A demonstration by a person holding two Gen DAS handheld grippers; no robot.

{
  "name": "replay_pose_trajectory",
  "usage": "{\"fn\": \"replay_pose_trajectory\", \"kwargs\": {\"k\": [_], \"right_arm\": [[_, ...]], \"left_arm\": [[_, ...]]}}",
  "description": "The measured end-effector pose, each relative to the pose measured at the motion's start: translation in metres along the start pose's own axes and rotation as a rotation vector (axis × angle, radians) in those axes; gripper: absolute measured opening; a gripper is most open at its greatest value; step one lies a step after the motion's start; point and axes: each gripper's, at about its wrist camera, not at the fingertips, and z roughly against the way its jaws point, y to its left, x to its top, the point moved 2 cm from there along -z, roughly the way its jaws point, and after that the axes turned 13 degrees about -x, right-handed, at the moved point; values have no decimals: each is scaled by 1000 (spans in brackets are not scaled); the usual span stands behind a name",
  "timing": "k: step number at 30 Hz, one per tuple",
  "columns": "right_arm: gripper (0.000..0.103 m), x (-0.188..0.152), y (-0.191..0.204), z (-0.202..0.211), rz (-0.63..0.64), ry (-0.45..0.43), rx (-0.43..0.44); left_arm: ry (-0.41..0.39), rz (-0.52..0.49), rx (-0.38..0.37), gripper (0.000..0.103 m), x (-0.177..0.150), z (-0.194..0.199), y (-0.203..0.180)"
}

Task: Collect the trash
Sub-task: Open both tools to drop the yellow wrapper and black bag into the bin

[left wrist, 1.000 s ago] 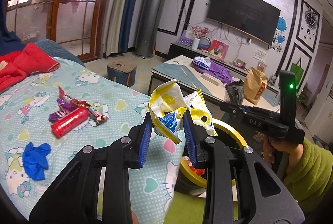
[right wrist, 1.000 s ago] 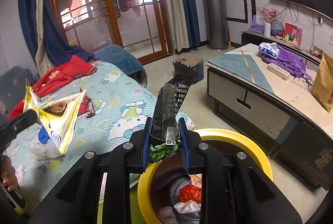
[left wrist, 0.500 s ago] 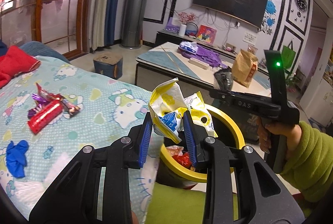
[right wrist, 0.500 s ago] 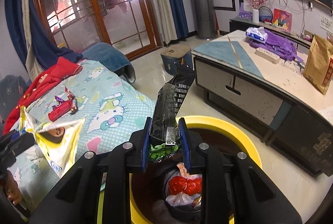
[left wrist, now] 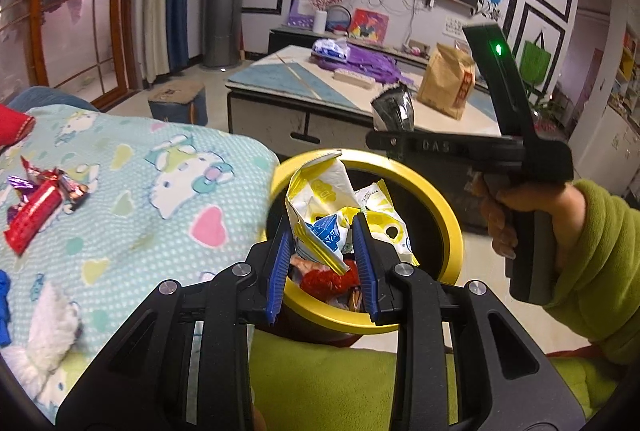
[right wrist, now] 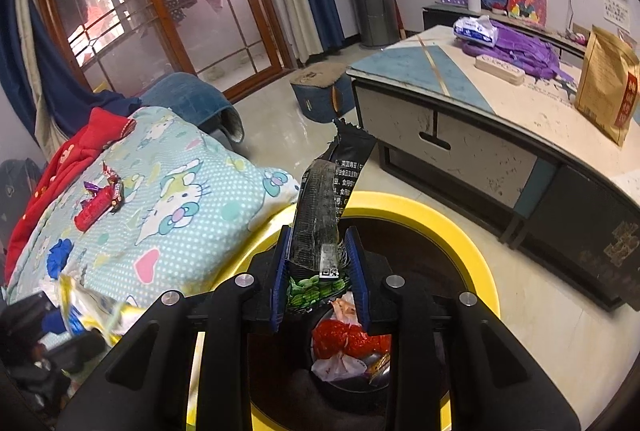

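One yellow-rimmed bin point(left wrist: 448, 207). Two grippers, left point(left wrist: 322, 267) and right point(right wrist: 318, 271), each clamping one wrapper: a yellow one point(left wrist: 320, 199), a black one point(right wrist: 324, 207). One red tube point(right wrist: 94, 209) lies on the bed.

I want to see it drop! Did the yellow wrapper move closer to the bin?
Yes. The left gripper carried the yellow wrapper off the blanket, over the yellow bin.
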Motion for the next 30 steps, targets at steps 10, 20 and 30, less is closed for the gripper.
{"fn": "replay_pose_trajectory", "kwargs": {"k": [10,20,30], "right_arm": [[28,-5,-4,-14,-13,37,7],[37,-6,-13,-22,-48,60,-10],[49,-5,-20,-19,-70,47,-38]], "left_arm": [[79,-10,-23,24,-12,-29,-10],[97,5,-23,25,-7,-40,-9],[40,70,5,68,-2,-21,8]]}}
